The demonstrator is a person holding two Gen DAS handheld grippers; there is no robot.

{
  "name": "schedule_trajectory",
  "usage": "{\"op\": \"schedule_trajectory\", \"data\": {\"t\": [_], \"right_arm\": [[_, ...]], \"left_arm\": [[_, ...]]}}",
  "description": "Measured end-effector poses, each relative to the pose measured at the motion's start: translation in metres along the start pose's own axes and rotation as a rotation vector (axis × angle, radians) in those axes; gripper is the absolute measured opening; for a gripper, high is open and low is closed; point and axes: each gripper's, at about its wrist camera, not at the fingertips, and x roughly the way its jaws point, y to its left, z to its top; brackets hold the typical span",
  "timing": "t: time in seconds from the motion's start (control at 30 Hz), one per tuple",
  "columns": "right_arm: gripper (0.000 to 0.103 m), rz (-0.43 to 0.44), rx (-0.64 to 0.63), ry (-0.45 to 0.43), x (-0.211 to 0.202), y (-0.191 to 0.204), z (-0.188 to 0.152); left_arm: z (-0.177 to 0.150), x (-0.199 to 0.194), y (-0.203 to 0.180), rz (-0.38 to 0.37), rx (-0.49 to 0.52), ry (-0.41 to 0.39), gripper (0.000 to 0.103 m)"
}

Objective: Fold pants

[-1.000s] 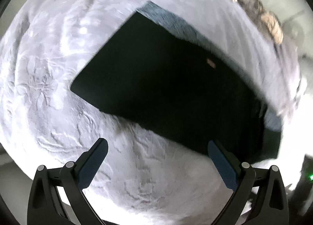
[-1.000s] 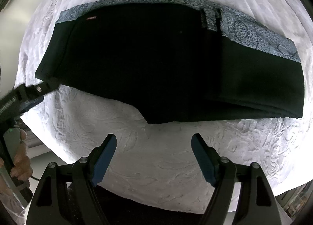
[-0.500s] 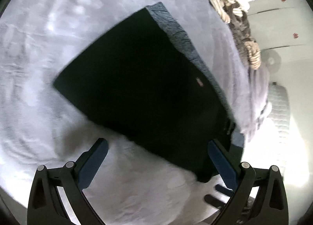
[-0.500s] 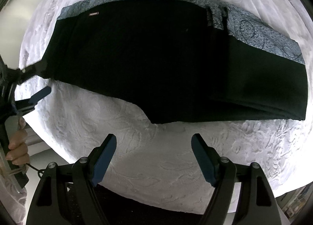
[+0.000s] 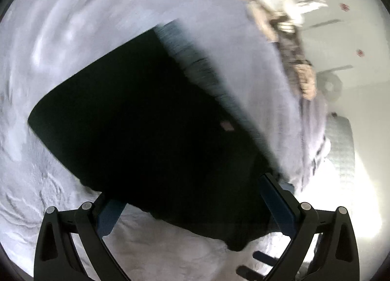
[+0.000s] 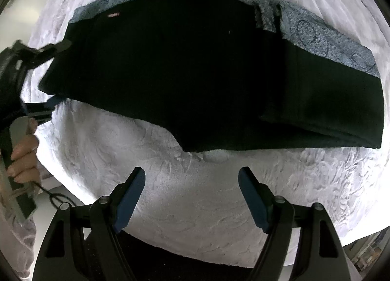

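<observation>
Right wrist view shows the black pants (image 6: 195,73) lying folded lengthwise on the white bedspread (image 6: 195,195), the right gripper (image 6: 192,198) hovering near with jaws released, the left gripper (image 6: 52,73) with jaws spread around their end.

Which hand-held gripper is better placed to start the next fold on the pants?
Left. The left hand-held gripper is open around the end of the pants, one finger above and one below. The right hand-held gripper hangs open over bare bedspread, short of the cloth.
</observation>
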Motion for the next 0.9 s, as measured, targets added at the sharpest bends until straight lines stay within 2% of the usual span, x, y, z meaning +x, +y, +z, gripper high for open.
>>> {"op": "schedule_trajectory", "data": {"t": [0.1,0.2,0.23,0.27,0.3,0.33,0.37,0.43,0.47,0.5,0.6,0.67,0.77,0.9], "right_arm": [[0.081,0.016,0.015,-0.038,-0.007,-0.006,0.006],[0.081,0.021,0.016,-0.077,-0.016,-0.011,0.018],[0.081,0.022,0.012,-0.091,-0.02,-0.013,0.025],[0.081,0.021,0.006,-0.101,-0.023,-0.015,0.033],[0.081,0.021,-0.003,-0.114,-0.028,-0.015,0.042],[0.081,0.023,-0.018,-0.129,-0.034,-0.014,0.053],[0.081,0.027,-0.033,-0.14,-0.039,-0.012,0.062],[0.081,0.045,-0.074,-0.157,-0.05,-0.005,0.084],[0.081,0.057,-0.094,-0.16,-0.054,-0.002,0.094],[0.081,0.073,-0.115,-0.159,-0.058,0.005,0.104],[0.081,0.17,-0.191,-0.12,-0.068,0.037,0.133],[0.081,0.227,-0.247,-0.073,-0.068,0.063,0.15],[0.081,0.269,-0.316,-0.017,-0.061,0.108,0.175],[0.081,0.275,-0.425,0.091,-0.04,0.165,0.184]], "left_arm": [[0.002,0.001,-0.015,0.021,0.057,-0.012,0.102],[0.008,0.018,-0.008,0.126,0.03,0.012,0.097],[0.008,0.019,-0.003,0.153,0.022,0.013,0.087],[0.009,0.024,0.002,0.195,0.013,0.021,0.071],[0.009,0.027,0.007,0.219,0.012,0.027,0.062],[0.009,0.029,0.011,0.268,0.016,0.033,0.045],[0.008,0.03,0.013,0.292,0.031,0.033,0.04],[0.005,0.029,0.005,0.325,0.091,0.013,0.038],[0.002,0.029,-0.004,0.367,0.158,-0.002,0.037],[-0.005,0.032,-0.021,0.446,0.271,-0.028,0.037],[-0.025,0.044,-0.049,0.61,0.481,-0.084,0.037],[-0.036,0.051,-0.059,0.682,0.576,-0.112,0.037],[-0.048,0.057,-0.066,0.747,0.674,-0.137,0.037],[-0.062,0.061,-0.07,0.807,0.768,-0.165,0.037]]}}
